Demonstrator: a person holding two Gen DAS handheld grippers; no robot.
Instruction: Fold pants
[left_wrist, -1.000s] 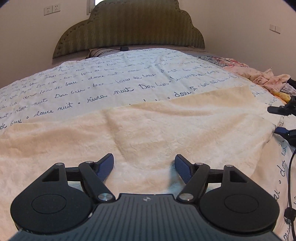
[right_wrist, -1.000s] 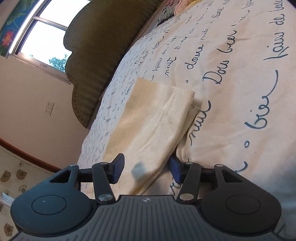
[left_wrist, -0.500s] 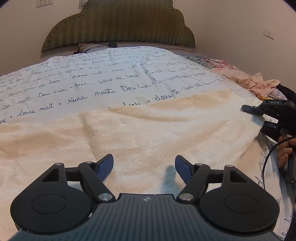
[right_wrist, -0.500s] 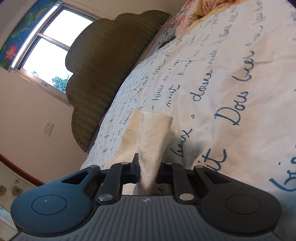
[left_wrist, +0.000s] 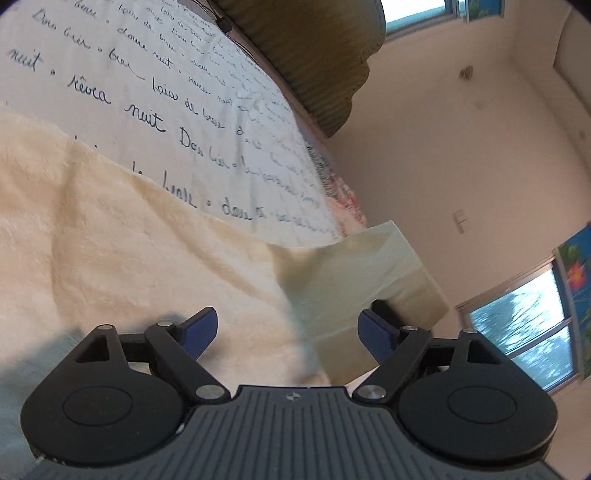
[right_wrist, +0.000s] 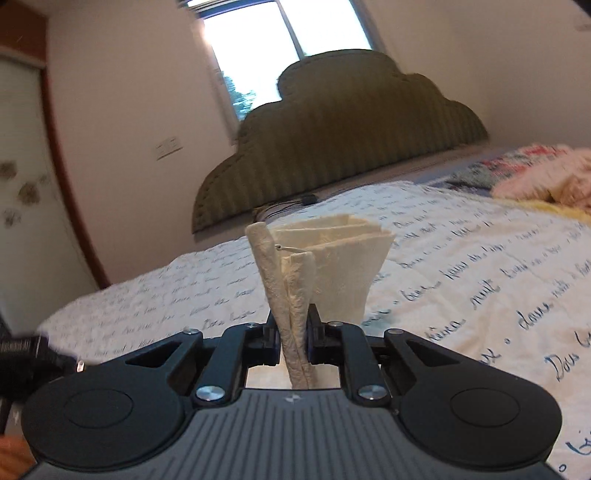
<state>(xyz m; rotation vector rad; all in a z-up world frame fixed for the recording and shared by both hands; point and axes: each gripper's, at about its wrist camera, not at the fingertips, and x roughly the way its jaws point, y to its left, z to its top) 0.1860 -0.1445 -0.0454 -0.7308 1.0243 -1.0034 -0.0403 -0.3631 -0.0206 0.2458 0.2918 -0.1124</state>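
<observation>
Right gripper (right_wrist: 291, 332) is clamping the cream fleece pants (right_wrist: 295, 295) hem, lifting it; left gripper (left_wrist: 284, 328), jaws just widening, empty. Next, likely: carrying hem toward 9 o'clock.

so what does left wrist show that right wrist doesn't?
Left wrist only: the open left gripper, its fingers having just spread wider, over the pants spread flat, nothing pinched; a lifted end rising to the right.
Right wrist only: the right gripper shut on the bunched end of the pants; pink bedding.
Both: the cream pants, script-print bedspread, green headboard, a window.
</observation>
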